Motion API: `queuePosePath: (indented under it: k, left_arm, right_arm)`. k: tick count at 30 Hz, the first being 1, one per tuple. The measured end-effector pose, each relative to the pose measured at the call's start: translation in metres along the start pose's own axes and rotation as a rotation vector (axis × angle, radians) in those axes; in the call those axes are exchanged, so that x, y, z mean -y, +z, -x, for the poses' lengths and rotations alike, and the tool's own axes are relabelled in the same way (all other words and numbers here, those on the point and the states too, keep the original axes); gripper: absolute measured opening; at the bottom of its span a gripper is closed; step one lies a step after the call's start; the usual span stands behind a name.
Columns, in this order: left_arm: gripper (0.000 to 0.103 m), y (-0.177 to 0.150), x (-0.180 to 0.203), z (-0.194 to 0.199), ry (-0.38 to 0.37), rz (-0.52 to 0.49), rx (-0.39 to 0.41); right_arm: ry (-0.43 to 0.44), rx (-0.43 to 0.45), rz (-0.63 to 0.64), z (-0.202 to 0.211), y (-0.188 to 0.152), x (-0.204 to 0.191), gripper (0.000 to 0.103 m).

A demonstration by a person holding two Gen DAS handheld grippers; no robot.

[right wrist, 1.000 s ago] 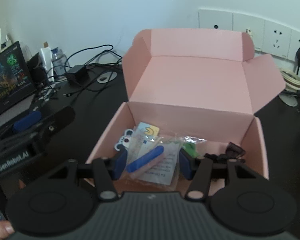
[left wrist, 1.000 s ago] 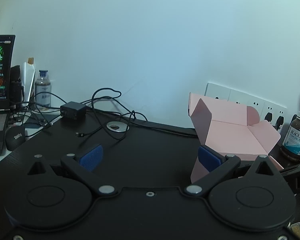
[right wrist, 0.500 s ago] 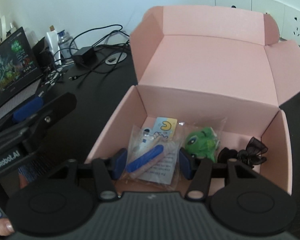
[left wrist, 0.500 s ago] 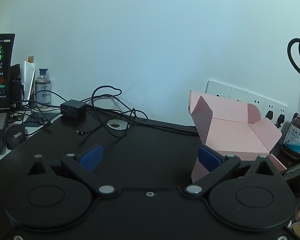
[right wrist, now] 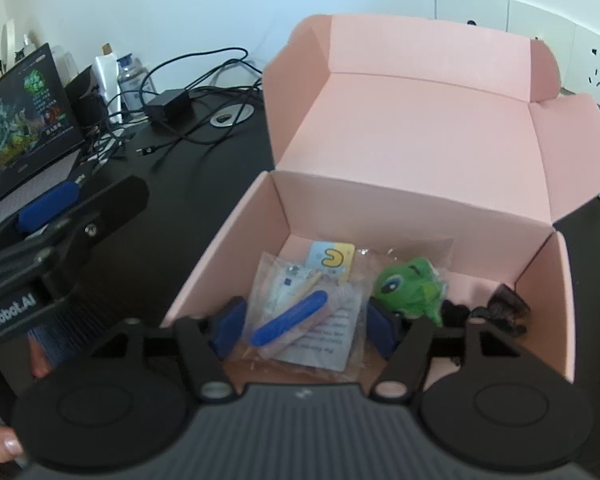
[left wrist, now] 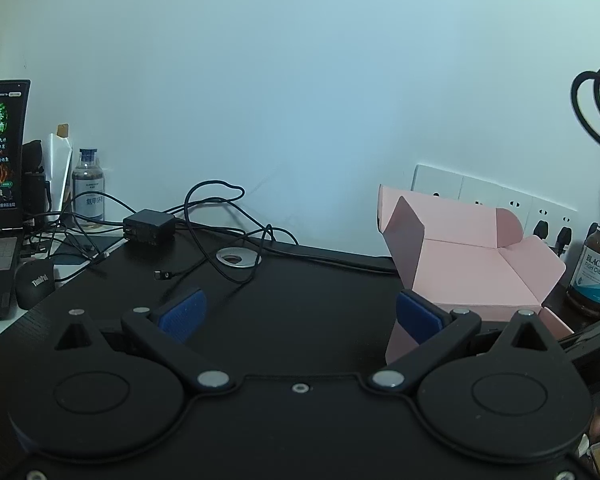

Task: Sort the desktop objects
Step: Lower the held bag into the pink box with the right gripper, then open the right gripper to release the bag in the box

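My right hand-held gripper (right wrist: 304,326) is opening over the plastic packet (right wrist: 304,312) in the pink box (right wrist: 420,208), lower middle; my left hand-held gripper (left wrist: 300,312) is wide open, holding nothing.

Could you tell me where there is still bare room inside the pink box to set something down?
Bare floor shows along the back wall of the pink box, behind the bagged packet and green plush. The front is crowded, with black items at right.
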State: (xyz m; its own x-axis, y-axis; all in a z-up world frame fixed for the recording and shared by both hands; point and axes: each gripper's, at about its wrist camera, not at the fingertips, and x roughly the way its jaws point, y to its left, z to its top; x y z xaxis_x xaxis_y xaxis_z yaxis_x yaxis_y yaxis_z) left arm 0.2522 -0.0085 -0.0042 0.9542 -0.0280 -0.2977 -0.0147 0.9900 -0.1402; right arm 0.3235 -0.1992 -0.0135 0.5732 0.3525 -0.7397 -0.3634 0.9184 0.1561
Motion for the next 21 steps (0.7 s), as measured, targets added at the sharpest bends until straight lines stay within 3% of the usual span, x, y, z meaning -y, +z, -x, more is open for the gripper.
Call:
queuePosePath:
  k: [8,15,21]
  left_arm:
    - [0.103,0.001,-0.003,0.001,0.005,0.017,0.009]
    - [0.103,0.001,-0.004,0.0,0.011,0.018,0.011]
    - [0.103,0.001,-0.004,0.0,0.012,0.021,0.013]
  right_arm:
    - [0.029,0.068,-0.012,0.015,0.007,0.003,0.071]
    - [0.039,0.057,-0.021,0.014,0.003,0.008,0.083]
    - [0.079,0.096,-0.044,0.025,0.004,0.011,0.083]
